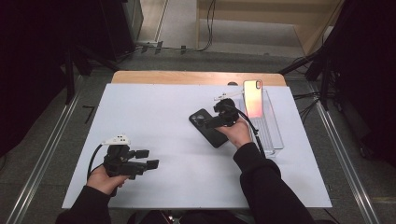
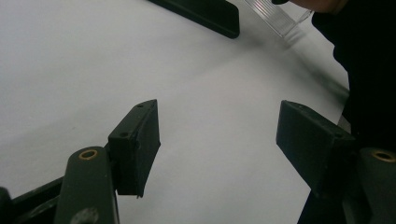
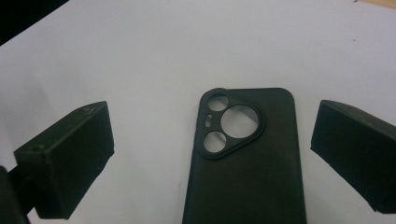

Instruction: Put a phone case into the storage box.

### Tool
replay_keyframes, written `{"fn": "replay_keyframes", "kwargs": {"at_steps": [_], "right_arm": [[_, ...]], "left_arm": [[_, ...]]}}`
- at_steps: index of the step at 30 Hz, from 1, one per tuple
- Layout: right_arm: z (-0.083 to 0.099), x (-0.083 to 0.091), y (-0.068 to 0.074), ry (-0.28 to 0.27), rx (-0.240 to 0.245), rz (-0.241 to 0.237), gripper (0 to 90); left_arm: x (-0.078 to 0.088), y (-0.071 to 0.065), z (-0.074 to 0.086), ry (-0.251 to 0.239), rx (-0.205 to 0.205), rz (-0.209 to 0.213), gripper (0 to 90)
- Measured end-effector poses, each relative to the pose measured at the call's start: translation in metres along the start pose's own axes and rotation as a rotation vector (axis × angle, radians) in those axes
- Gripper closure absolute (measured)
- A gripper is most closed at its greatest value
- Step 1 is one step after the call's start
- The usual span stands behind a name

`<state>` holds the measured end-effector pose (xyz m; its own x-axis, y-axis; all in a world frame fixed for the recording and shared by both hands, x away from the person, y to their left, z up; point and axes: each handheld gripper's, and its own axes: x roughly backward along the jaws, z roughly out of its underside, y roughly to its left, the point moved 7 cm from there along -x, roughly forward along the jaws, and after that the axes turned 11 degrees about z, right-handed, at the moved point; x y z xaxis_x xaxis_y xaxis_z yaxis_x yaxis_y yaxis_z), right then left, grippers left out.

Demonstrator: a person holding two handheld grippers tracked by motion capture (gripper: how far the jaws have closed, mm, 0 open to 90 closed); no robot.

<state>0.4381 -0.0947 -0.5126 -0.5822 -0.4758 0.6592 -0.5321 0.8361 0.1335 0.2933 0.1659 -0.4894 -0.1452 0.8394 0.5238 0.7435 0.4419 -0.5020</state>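
Right gripper (image 3: 212, 158) spread wide, black phone case (image 3: 247, 158) lying flat between its fingers (image 3: 70, 158), untouched. Left gripper (image 2: 217, 154) also wide, bare white table (image 2: 210, 116) between.

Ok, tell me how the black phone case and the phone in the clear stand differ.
The black phone case lies flat on the white table cover, while the phone stands upright in the clear stand. The case is matte black with open camera cutouts; the phone's face glows pink and orange. The case sits between the right gripper's open jaws; the phone stands apart, behind that gripper. Both are slim rounded rectangles.
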Motion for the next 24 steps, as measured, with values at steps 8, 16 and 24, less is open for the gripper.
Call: {"fn": "replay_keyframes", "kwargs": {"at_steps": [8, 16, 24], "right_arm": [[0.002, -0.004, -0.007, -0.011, -0.003, 0.046, 4.5], [0.010, -0.009, -0.010, 0.000, -0.010, 0.057, 4.5], [0.018, -0.014, -0.009, 0.000, 0.001, 0.056, 4.5]], "left_arm": [[0.001, 0.000, 0.000, 0.000, -0.003, 0.001, 30.6], [0.000, 0.000, 0.000, -0.001, -0.001, -0.001, 30.6], [0.000, 0.000, 0.000, -0.003, -0.002, -0.001, 30.6]]}}
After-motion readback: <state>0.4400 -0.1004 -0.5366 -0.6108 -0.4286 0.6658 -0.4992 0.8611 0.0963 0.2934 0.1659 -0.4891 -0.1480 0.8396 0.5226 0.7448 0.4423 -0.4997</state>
